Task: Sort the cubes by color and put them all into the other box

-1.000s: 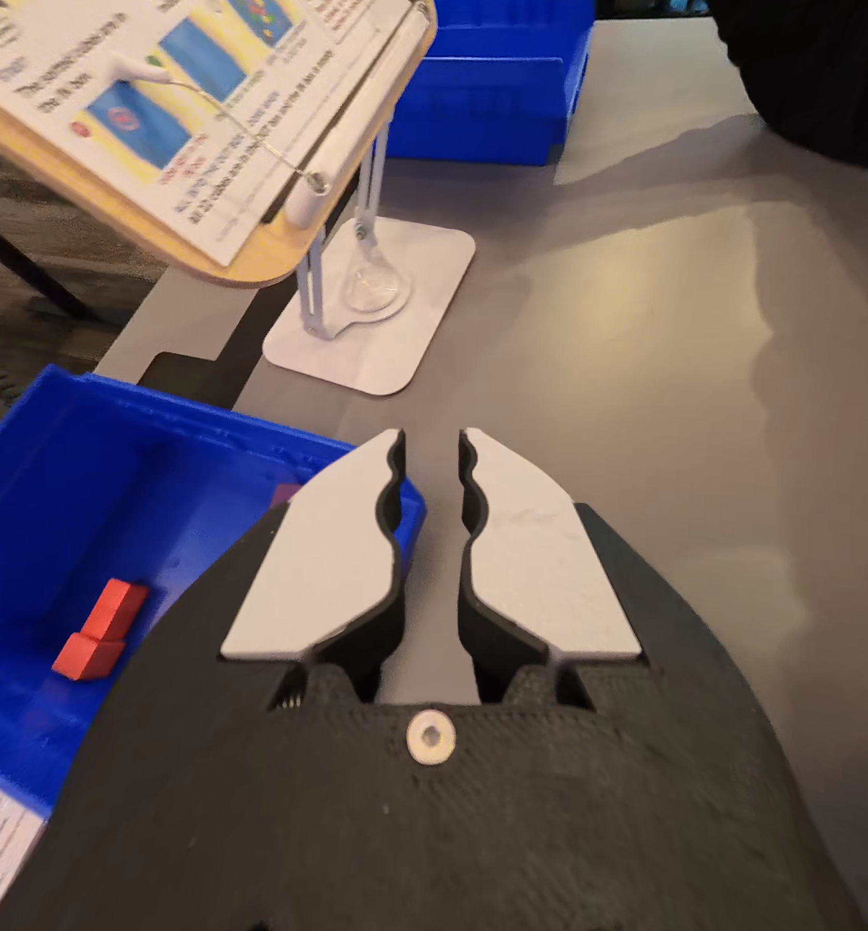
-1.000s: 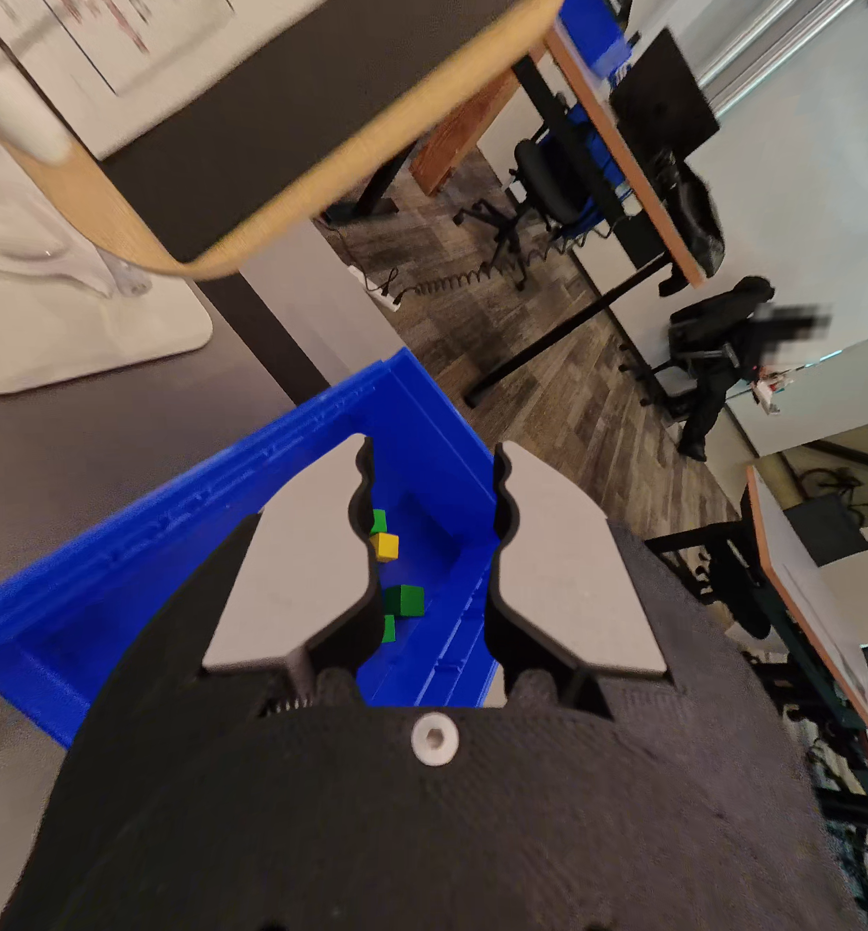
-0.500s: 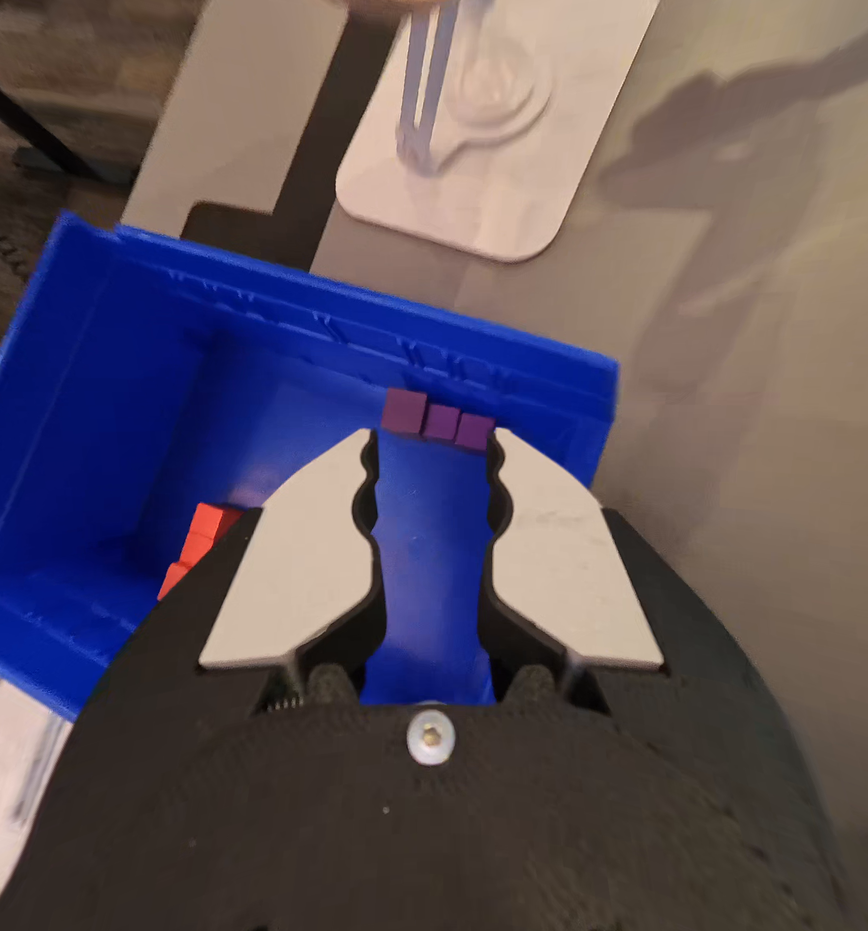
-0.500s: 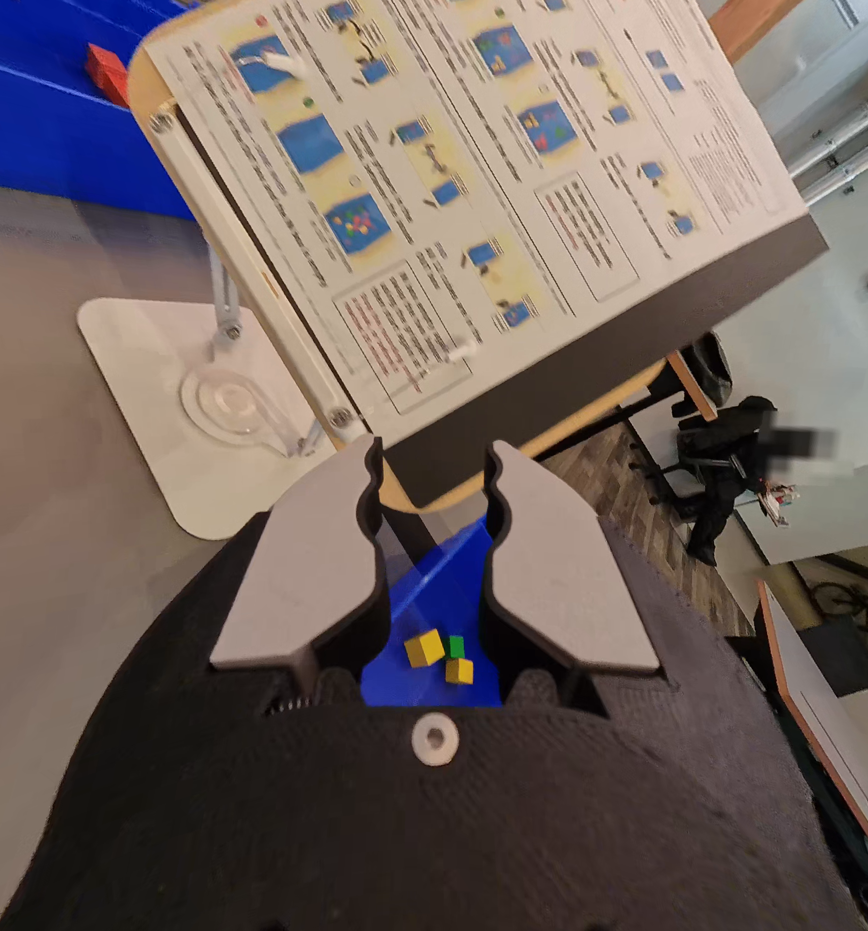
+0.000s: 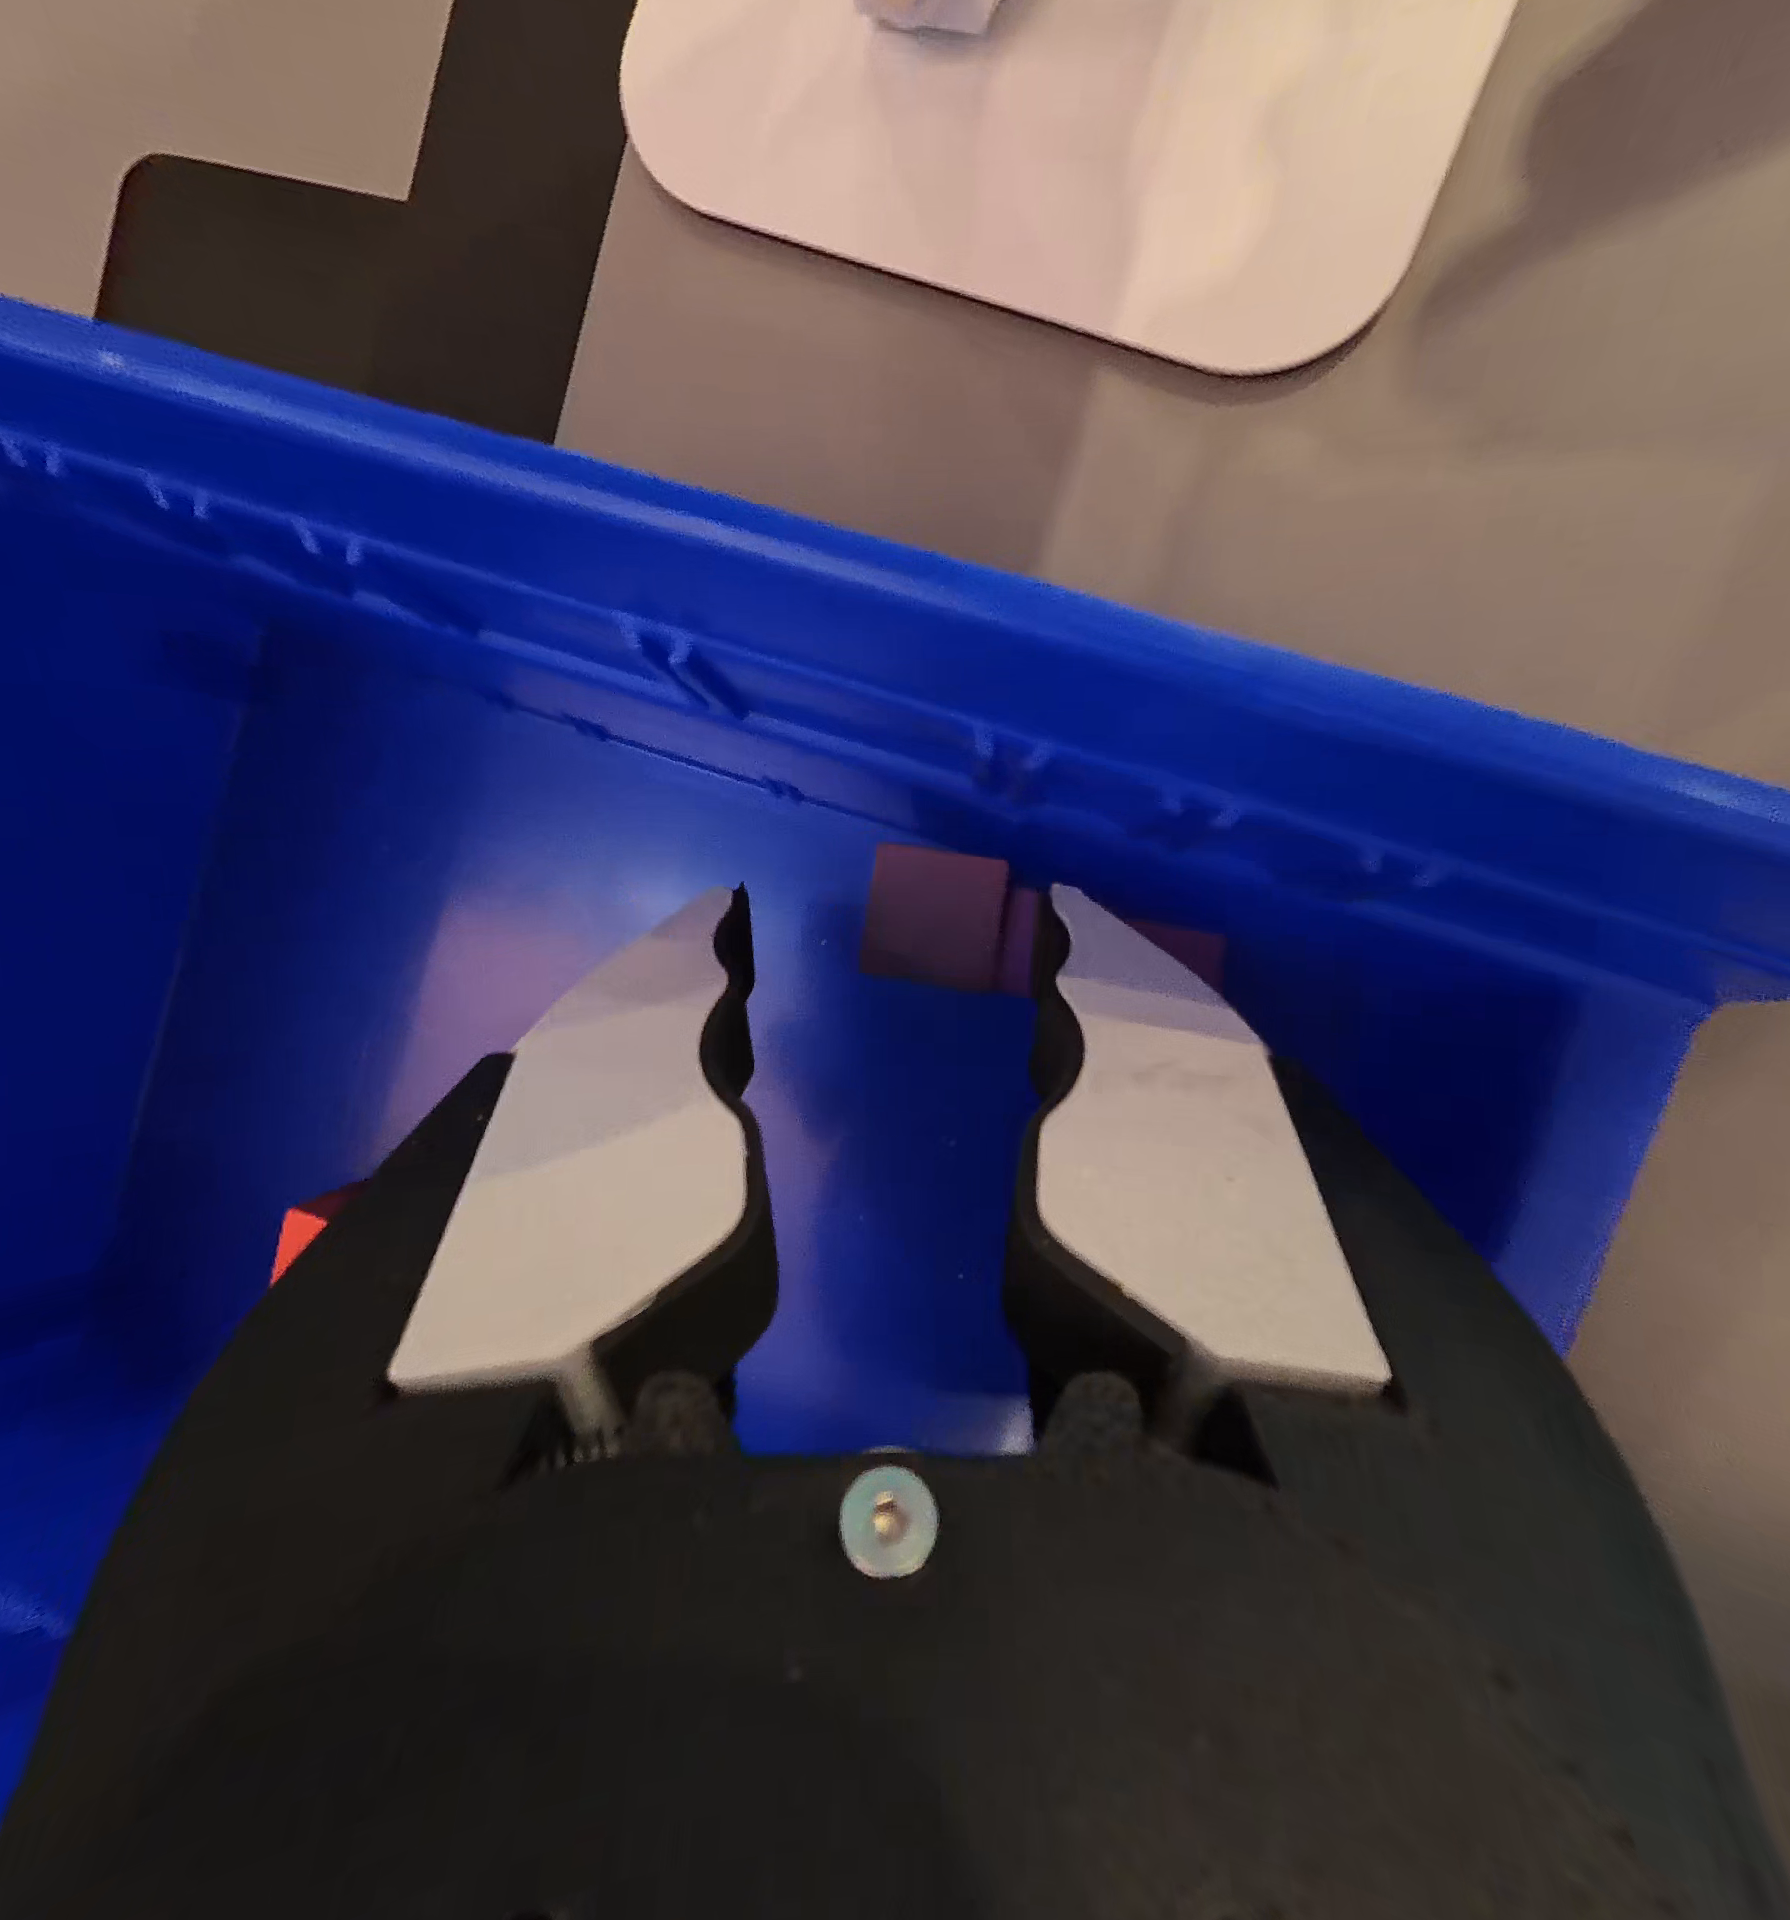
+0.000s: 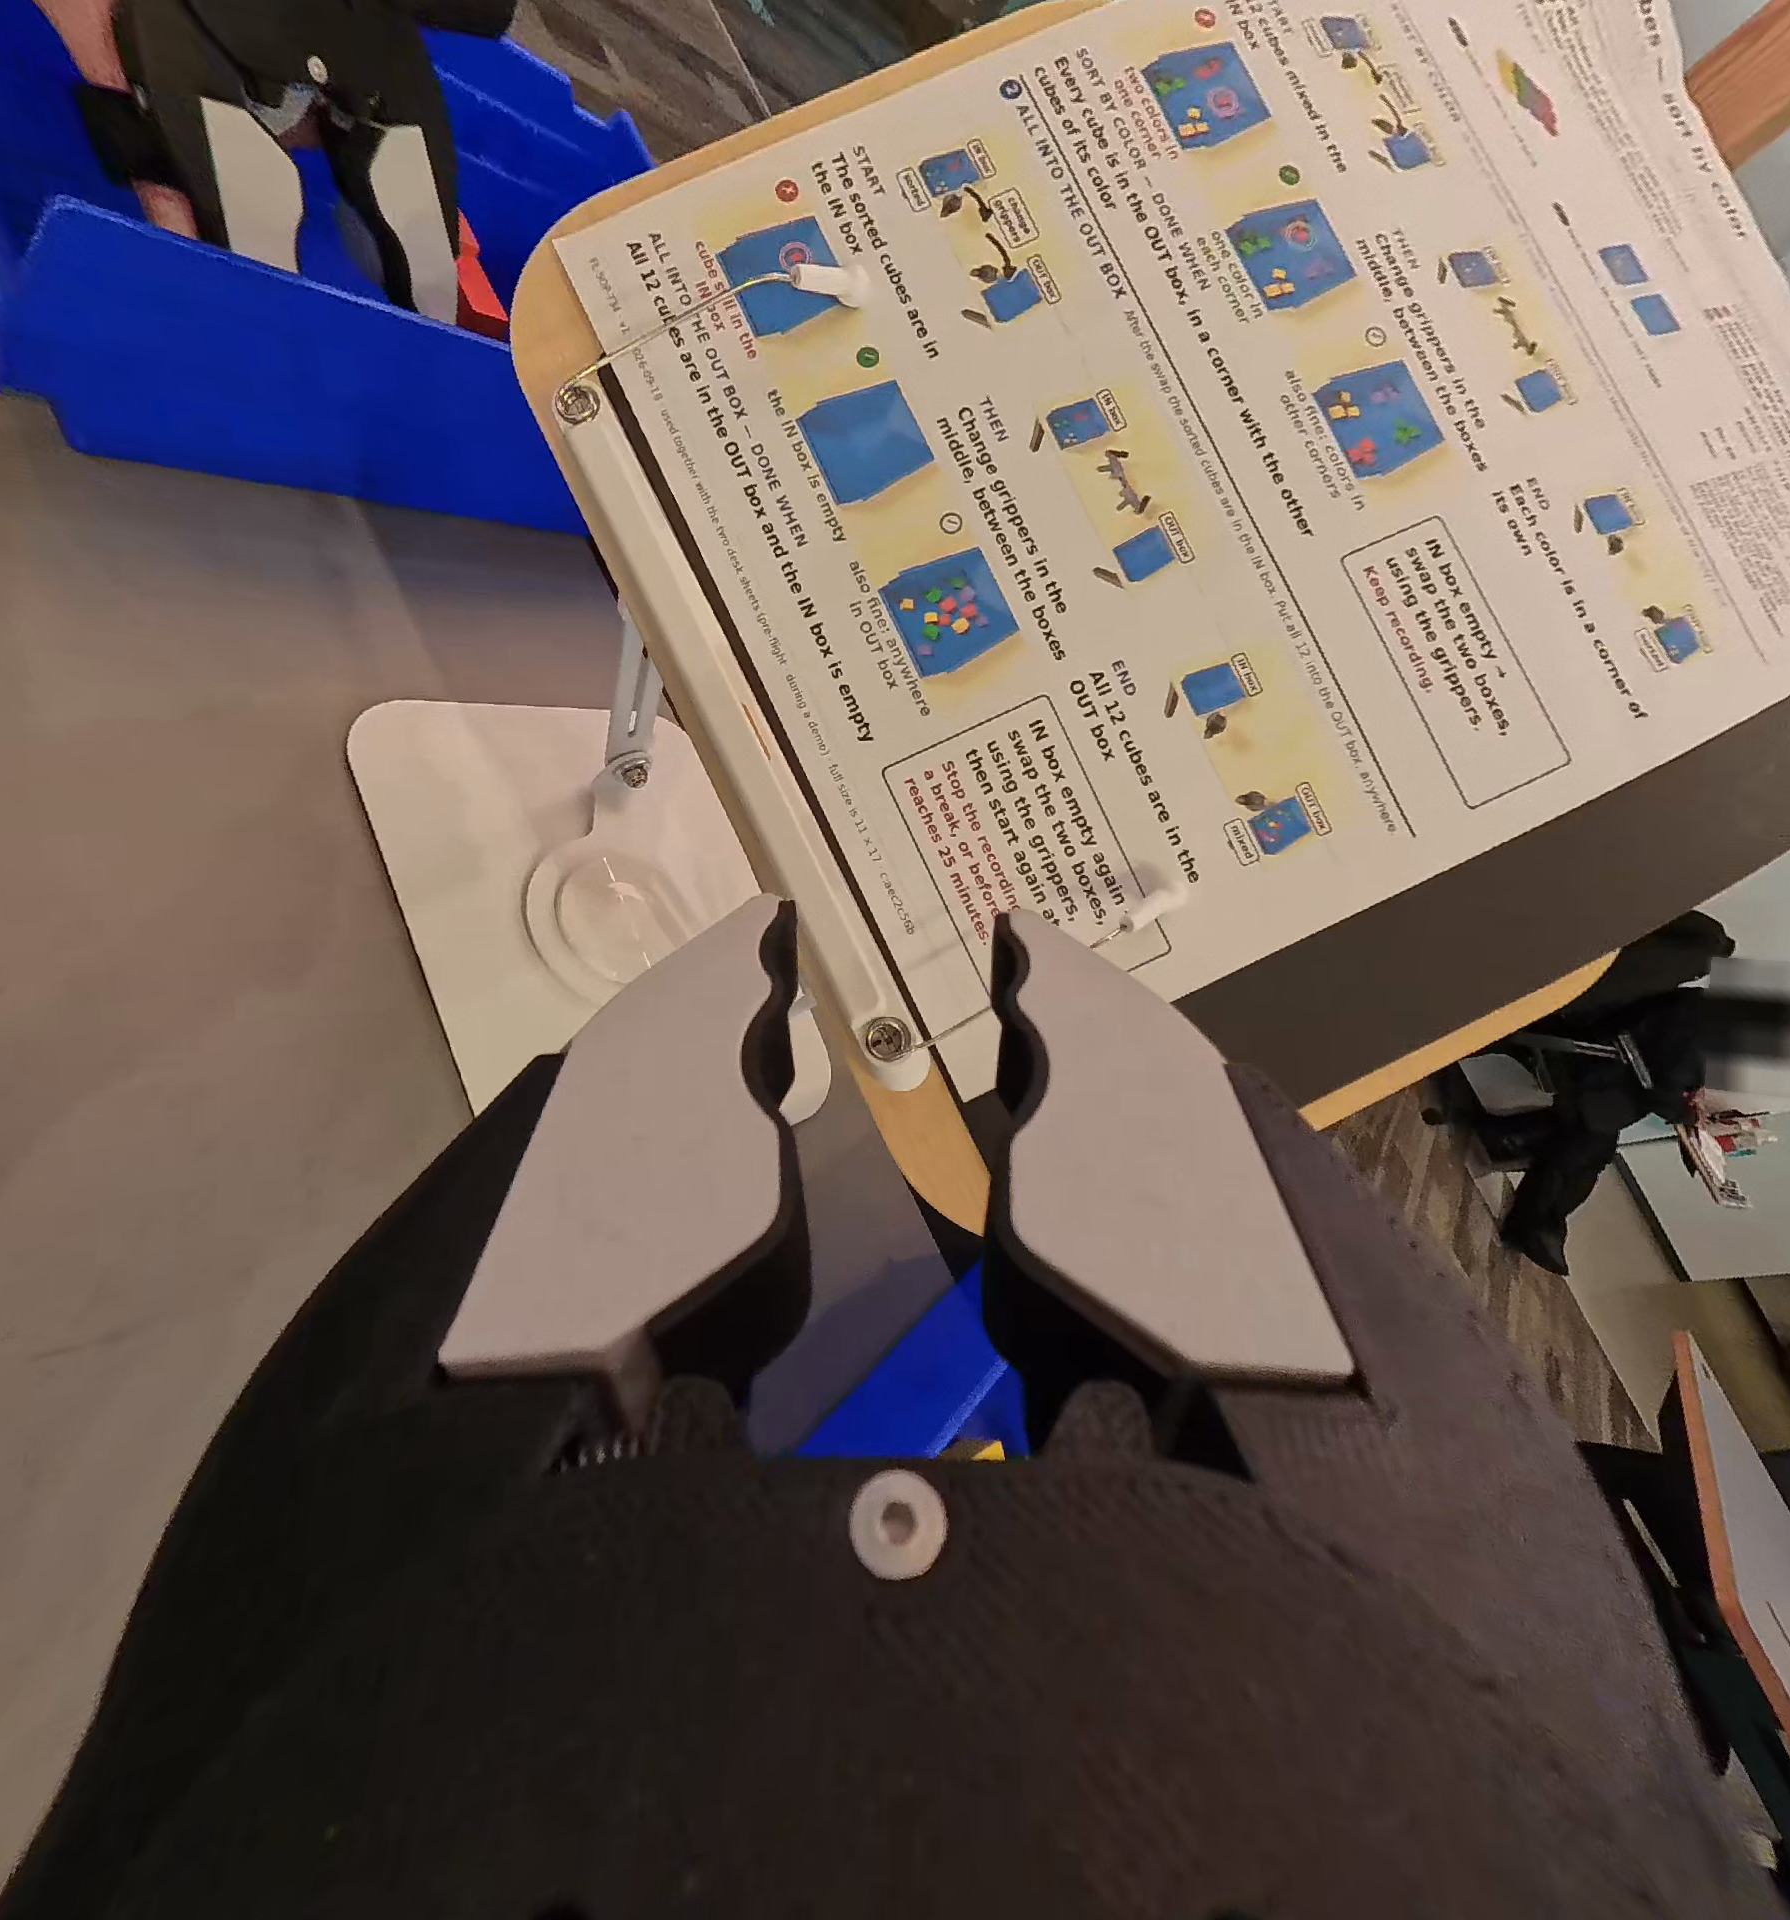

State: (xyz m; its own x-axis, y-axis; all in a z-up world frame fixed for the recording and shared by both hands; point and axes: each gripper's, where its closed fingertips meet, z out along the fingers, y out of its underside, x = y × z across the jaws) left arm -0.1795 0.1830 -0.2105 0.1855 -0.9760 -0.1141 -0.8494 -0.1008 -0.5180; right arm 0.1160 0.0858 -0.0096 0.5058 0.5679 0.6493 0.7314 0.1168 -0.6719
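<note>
**Left gripper poised over the purple cubes**

The left gripper (image 5: 896, 904), jaws apart and empty, points into the blue box (image 5: 974, 665). The purple cubes (image 5: 938, 914) lie in a row along the box's far wall, directly ahead of the fingertips; the row's long axis runs across the jaws. A red cube (image 5: 299, 1242) sits nearer the box's left side. Cubes look matte and square-edged; the box is smooth moulded plastic. The right gripper (image 6: 891, 940), also apart and empty, is well away, facing an instruction board (image 6: 1182, 468).
</note>
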